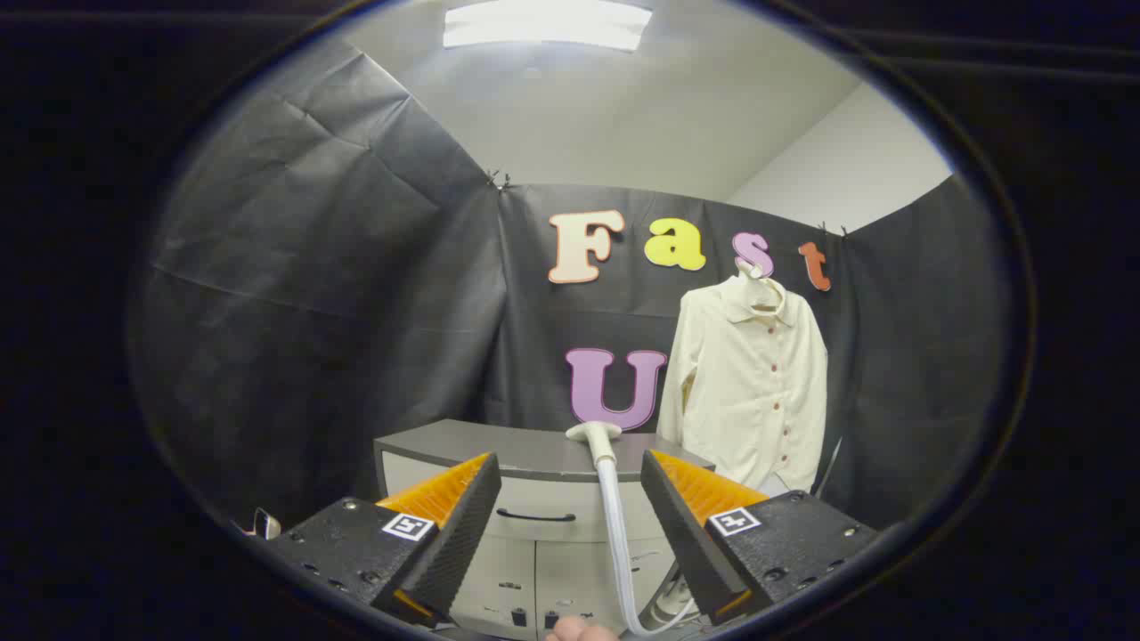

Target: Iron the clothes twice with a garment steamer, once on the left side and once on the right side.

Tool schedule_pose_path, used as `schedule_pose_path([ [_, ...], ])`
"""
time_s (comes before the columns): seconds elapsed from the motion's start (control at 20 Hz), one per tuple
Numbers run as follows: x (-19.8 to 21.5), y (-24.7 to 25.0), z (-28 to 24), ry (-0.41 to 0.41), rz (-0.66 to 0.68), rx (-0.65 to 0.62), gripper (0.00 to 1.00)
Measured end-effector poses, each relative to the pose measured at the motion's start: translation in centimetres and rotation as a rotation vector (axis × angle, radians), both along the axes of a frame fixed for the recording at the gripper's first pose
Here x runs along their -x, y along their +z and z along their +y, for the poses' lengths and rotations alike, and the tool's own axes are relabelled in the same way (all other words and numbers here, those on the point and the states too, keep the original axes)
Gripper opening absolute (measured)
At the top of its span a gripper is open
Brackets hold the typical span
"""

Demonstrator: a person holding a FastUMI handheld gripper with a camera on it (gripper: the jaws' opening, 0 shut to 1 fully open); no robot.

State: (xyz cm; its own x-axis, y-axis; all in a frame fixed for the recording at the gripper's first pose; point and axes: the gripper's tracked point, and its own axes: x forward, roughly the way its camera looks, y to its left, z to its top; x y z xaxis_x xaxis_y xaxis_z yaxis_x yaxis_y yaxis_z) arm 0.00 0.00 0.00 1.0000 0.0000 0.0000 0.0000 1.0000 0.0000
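My claw [570, 507] gapes wide, holding nothing. The steamer head [595, 434] lies on the bench [499, 450] just beyond my fingers, its hose [614, 534] running back between them.

A grey-topped cabinet [534, 450] is seen standing against the black cloth wall [356, 294] of the booth, its pale front fitted with a drawer marked by a dark curved handle [535, 515] and doors below. The cloth is seen creased and clipped at its upper corners, with a white ceiling above it lit by a rectangular light panel [547, 23]. A small shiny object [266, 523], too small to be identified, is glimpsed low beside the cabinet.
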Motion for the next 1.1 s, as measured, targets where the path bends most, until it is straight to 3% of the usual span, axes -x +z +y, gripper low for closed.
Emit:
schedule_pose_path([
  [1.1, -1.0, -1.9, -0.6, 0.003, 0.036, -0.045, 0.96],
])
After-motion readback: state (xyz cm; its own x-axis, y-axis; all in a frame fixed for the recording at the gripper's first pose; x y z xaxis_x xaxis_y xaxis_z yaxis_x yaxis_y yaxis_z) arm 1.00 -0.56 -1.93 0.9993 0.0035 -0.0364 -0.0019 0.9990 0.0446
